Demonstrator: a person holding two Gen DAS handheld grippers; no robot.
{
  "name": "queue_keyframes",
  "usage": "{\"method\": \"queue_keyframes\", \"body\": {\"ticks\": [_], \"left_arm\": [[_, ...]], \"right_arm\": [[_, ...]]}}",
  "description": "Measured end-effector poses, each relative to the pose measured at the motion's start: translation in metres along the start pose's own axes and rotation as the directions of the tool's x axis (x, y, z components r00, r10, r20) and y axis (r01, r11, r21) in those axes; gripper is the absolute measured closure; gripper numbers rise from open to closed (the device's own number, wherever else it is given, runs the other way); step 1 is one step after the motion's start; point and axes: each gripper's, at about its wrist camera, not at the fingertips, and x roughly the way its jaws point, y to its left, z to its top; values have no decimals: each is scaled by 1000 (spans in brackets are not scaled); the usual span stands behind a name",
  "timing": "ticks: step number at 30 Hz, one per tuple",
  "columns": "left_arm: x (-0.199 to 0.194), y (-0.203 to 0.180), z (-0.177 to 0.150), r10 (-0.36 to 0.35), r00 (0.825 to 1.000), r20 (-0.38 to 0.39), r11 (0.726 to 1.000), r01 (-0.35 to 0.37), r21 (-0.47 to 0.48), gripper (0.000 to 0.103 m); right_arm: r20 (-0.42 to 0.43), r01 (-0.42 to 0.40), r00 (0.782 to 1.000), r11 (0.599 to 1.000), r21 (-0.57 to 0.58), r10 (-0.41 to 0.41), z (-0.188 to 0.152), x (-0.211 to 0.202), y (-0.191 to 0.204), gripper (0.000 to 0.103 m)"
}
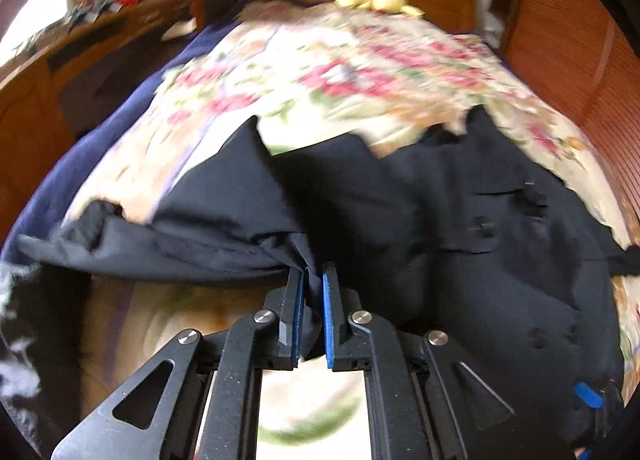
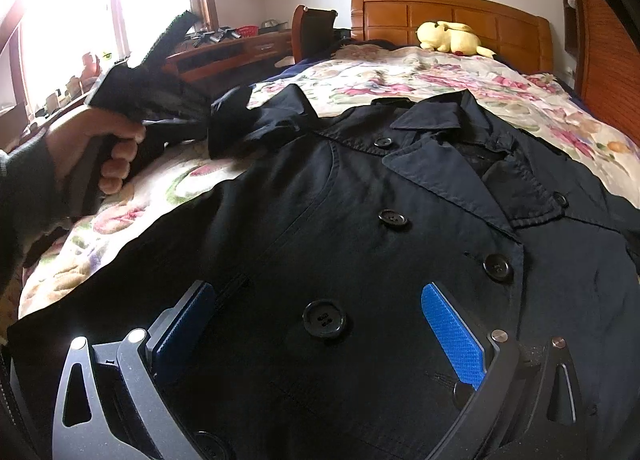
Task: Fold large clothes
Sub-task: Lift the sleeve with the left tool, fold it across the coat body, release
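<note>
A dark navy double-breasted coat [image 2: 360, 196] lies face up on a floral bedspread [image 2: 460, 76], collar toward the headboard. My right gripper [image 2: 320, 292] is open, its blue pads [image 2: 452, 336] spread above the coat's front by a large black button [image 2: 324, 318]. My left gripper [image 1: 314, 274] is shut on a bunched fold of the coat's sleeve [image 1: 224, 220] and holds it lifted off the bed. In the right wrist view the left gripper [image 2: 200, 116] shows at the left, held by a hand, with the sleeve [image 2: 264, 120] drawn up from the bed.
A yellow plush toy [image 2: 448, 38] lies by the wooden headboard [image 2: 440, 16]. A wooden desk [image 2: 236, 50] with clutter stands along the left under a bright window. A slatted wooden wardrobe [image 1: 580, 60] stands at the right.
</note>
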Motion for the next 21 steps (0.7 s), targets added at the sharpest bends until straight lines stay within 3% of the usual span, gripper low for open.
{"method": "queue_keyframes", "body": {"ticks": [8, 14, 21], "left_arm": [[-61, -75, 5, -118, 991, 64, 981, 106, 160, 94], [-80, -103, -17, -132, 991, 26, 969, 123, 212, 94], [-102, -89, -58, -161, 987, 16, 970, 156, 186, 69]], "right_arm": [[-3, -41, 999, 992, 118, 42, 3, -5, -29, 0], [18, 19, 1000, 995, 97, -20, 5, -14, -33, 0], [29, 58, 998, 996, 65, -60, 6, -16, -24, 0]]}}
